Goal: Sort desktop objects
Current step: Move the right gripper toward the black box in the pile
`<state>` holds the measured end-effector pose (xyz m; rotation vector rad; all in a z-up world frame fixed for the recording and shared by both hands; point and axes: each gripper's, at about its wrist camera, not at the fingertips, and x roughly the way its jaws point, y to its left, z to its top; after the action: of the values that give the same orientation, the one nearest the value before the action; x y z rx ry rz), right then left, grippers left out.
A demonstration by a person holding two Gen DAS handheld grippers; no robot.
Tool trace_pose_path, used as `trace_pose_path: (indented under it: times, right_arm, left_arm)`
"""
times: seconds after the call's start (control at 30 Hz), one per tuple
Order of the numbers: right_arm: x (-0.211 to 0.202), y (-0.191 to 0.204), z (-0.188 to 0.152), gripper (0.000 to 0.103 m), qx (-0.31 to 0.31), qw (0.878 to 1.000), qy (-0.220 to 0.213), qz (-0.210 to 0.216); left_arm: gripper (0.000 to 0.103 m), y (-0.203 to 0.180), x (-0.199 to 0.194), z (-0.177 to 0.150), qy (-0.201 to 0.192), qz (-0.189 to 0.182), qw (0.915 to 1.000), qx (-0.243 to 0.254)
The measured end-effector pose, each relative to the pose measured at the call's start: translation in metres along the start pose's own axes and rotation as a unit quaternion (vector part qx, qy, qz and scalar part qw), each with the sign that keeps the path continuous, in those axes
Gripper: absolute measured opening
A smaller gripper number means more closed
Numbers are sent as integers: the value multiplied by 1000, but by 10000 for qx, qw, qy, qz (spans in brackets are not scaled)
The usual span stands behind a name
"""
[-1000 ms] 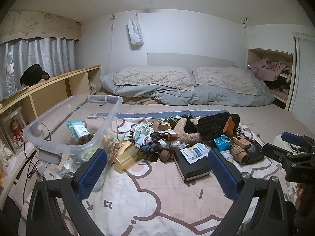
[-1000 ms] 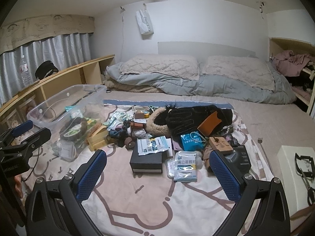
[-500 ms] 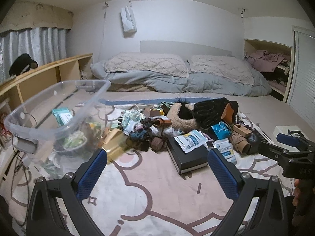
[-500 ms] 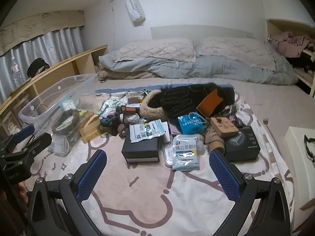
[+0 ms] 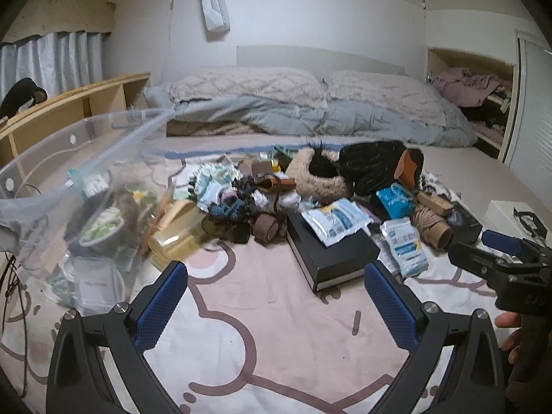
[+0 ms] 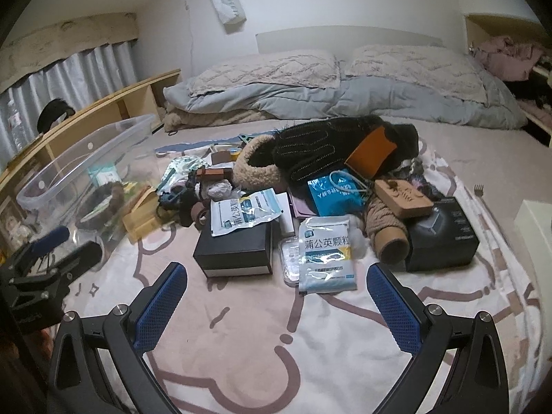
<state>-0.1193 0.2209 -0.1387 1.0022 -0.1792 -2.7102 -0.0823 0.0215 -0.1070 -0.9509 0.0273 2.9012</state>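
From the left wrist view, the left gripper hangs over bare pink blanket with its blue pads spread wide and nothing between them. The heap of things to sort lies ahead of it and slightly right. Nearest is a black box, its long side running away from the gripper and angled to the right, with a white packet resting on top. To the left stands a clear bin already holding several items; its near wall is blurred, so what lies inside cannot be told apart with confidence. The right gripper shows at the right edge, side-on, with a hand below it.

From the right wrist view, the right gripper is likewise wide open and empty, hovering above the blanket. Straight ahead, just beyond its fingertips, lies a flat sachet with Chinese print, its long axis pointing away from the gripper, beside the black box. A second black box sits further right, and a black glove tops the heap. The bin lies well off to the left, where the left gripper shows at the frame edge.

By my reckoning the sachet is the right gripper's natural first pick, being nearer to it than to the left.
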Motion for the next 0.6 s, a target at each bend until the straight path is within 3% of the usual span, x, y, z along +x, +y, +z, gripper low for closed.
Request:
trace_pose_path:
  times: [0.3, 0.47, 0.6]
  right_arm:
    - [33, -3, -7, 103, -37, 9994, 338, -118]
    - [43, -4, -7, 103, 90, 9998, 85, 185]
    - [60, -1, 0, 103, -22, 9999, 125, 1]
  left_arm:
    - [103, 0, 37, -12, 233, -124, 9996, 70]
    - [103, -3, 60, -22, 458, -226, 9986, 146]
    - [103, -3, 73, -32, 607, -227, 9978, 156]
